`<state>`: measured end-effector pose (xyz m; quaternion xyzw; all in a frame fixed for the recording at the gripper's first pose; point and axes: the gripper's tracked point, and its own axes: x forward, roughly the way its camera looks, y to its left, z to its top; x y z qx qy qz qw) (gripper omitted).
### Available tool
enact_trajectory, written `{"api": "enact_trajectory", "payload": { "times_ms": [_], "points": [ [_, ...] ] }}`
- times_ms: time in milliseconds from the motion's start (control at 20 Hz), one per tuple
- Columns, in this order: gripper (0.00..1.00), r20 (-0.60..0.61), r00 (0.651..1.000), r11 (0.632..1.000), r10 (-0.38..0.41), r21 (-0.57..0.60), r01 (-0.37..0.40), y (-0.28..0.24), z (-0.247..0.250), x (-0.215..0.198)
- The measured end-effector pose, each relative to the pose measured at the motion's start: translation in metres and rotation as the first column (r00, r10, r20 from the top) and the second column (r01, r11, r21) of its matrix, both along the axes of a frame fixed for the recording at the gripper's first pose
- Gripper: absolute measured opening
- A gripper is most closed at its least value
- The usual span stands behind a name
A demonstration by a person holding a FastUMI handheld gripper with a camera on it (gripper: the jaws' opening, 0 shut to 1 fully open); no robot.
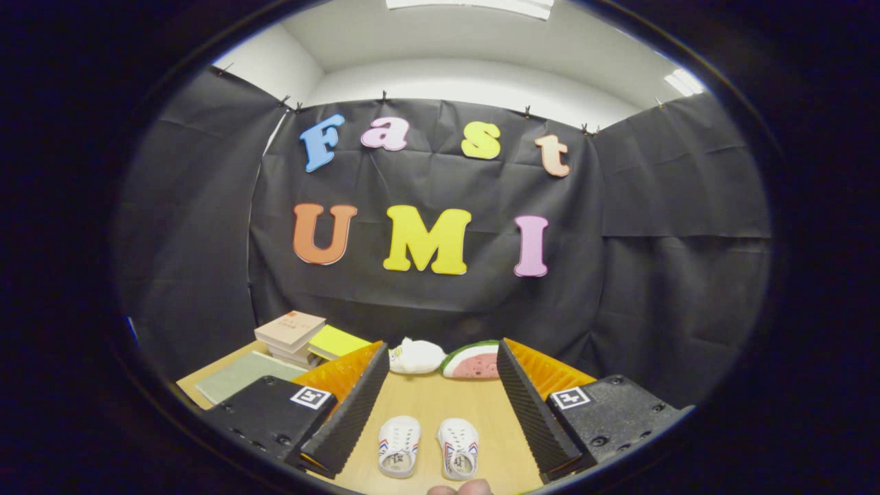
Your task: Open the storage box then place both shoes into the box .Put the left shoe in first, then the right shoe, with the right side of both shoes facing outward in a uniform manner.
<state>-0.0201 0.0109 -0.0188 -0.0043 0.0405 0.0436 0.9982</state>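
A: On the table (426, 402), between the wide-spread fingers of the gripper (433, 419), lie two white shoes (399, 445), (459, 447), side by side, holding nothing.

B: Red and blue side stripes, openings nearest. No box seen here, so find and open it before lifting the left shoe.

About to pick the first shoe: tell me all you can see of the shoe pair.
The two shoes are small white slip-ons with perforated uppers and red and blue side stripes. They lie side by side, apart, soles down on the wooden table, toes pointing toward the far wall, between the open gripper fingers. Nothing touches them; the material looks rubbery.
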Motion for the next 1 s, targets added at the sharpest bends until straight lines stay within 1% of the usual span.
{"api": "enact_trajectory", "payload": {
  "times_ms": [200,300,350,450,550,700,750,800,900,1000],
  "points": [
    [1.0,-0.076,0.992,0.995,0.102,0.021,-0.1,0.018,-0.024,0.005],
    [1.0,-0.119,0.972,0.978,0.202,0.07,-0.195,0.035,-0.04,0.008],
    [1.0,-0.145,0.951,0.96,0.272,0.112,-0.257,0.048,-0.049,0.008],
    [1.0,-0.205,0.882,0.9,0.424,0.207,-0.384,0.077,-0.076,0.008],
    [1.0,-0.26,0.786,0.821,0.56,0.301,-0.485,0.102,-0.102,0.006],
    [1.0,-0.316,0.635,0.706,0.705,0.4,-0.585,0.139,-0.14,0.001],
    [1.0,-0.328,0.593,0.676,0.736,0.41,-0.612,0.151,-0.153,0.001],
    [1.0,-0.344,0.559,0.656,0.754,0.411,-0.633,0.162,-0.168,0.001],
    [1.0,-0.381,0.509,0.635,0.772,0.426,-0.645,0.184,-0.196,0.004],
    [1.0,-0.391,0.464,0.606,0.795,0.488,-0.628,0.202,-0.213,0.003]
  ]
}}
